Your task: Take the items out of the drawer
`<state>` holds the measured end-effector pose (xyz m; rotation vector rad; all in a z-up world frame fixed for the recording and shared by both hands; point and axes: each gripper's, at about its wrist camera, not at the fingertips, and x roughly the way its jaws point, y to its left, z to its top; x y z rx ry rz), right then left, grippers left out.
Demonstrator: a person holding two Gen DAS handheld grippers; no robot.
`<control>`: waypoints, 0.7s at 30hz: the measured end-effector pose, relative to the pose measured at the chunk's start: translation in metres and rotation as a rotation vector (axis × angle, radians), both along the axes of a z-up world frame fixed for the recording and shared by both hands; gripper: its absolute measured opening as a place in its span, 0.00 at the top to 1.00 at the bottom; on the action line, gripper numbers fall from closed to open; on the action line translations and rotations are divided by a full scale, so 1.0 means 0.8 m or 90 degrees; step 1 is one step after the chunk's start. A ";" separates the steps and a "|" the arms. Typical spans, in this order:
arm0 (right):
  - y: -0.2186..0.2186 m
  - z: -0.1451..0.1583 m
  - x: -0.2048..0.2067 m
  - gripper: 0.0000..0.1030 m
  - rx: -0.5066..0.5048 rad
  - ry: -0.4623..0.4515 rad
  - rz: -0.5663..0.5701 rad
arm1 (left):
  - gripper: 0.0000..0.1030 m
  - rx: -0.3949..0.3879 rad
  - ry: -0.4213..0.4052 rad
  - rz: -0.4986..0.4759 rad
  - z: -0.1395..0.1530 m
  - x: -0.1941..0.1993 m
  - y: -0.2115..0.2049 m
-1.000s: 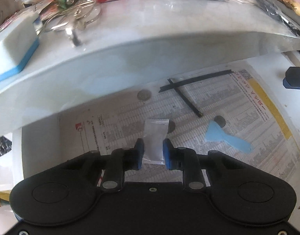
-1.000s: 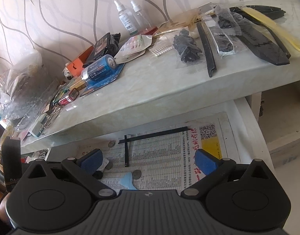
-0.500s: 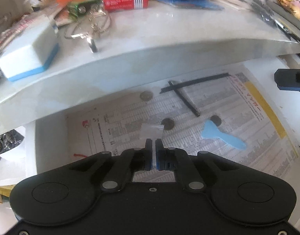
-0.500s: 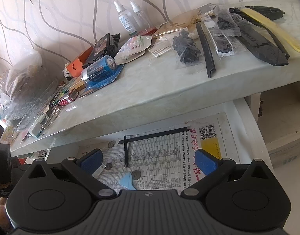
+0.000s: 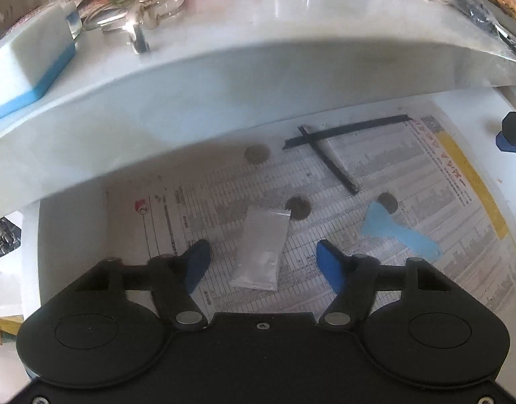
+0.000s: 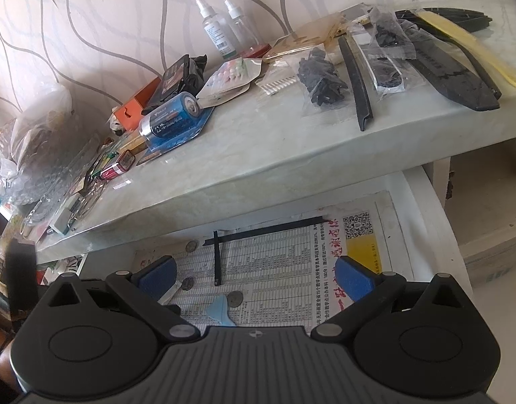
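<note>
The drawer (image 5: 69, 235) stands pulled out under the pale worktop (image 5: 258, 67), its floor lined with printed newspaper (image 5: 409, 181). The left gripper (image 5: 263, 261) hangs over the drawer with its jaws opening; a small clear sachet (image 5: 259, 249) lies flat on the newspaper between the blue pads (image 5: 197, 262), which do not touch it. A coin (image 5: 297, 207) sits at the sachet's far corner, another coin (image 5: 256, 153) lies farther back near the worktop's edge, and a third (image 5: 387, 202) is partly under a light blue plastic scraper (image 5: 396, 232) to the right. Two thin black strips (image 5: 332, 148) lie crossed toward the back of the drawer. The right gripper (image 6: 254, 277) is spread wide and empty above the drawer's right part, the scraper and strips visible between its pads. On the worktop lie a large blue battery (image 6: 170, 118), two spray bottles (image 6: 224, 23), bagged black parts (image 6: 322, 77) and, near the left edge, a white and blue block (image 5: 26, 64) and a key ring (image 5: 140, 17).
</note>
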<state>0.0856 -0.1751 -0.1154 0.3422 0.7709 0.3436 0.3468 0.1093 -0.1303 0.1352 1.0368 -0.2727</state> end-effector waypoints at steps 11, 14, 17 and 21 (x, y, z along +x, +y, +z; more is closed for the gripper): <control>-0.002 0.001 0.000 0.00 0.001 0.001 0.000 | 0.79 -0.005 -0.013 -0.009 0.013 -0.017 -0.004; -0.003 0.001 -0.001 0.00 0.003 0.001 -0.003 | 0.79 -0.010 -0.024 -0.015 0.029 -0.028 -0.003; -0.002 0.001 0.000 0.00 0.001 0.002 -0.002 | 0.79 -0.007 -0.032 -0.037 0.050 -0.046 -0.008; -0.002 0.001 -0.001 0.00 0.001 0.000 0.000 | 0.79 -0.008 -0.059 -0.060 0.099 -0.074 -0.013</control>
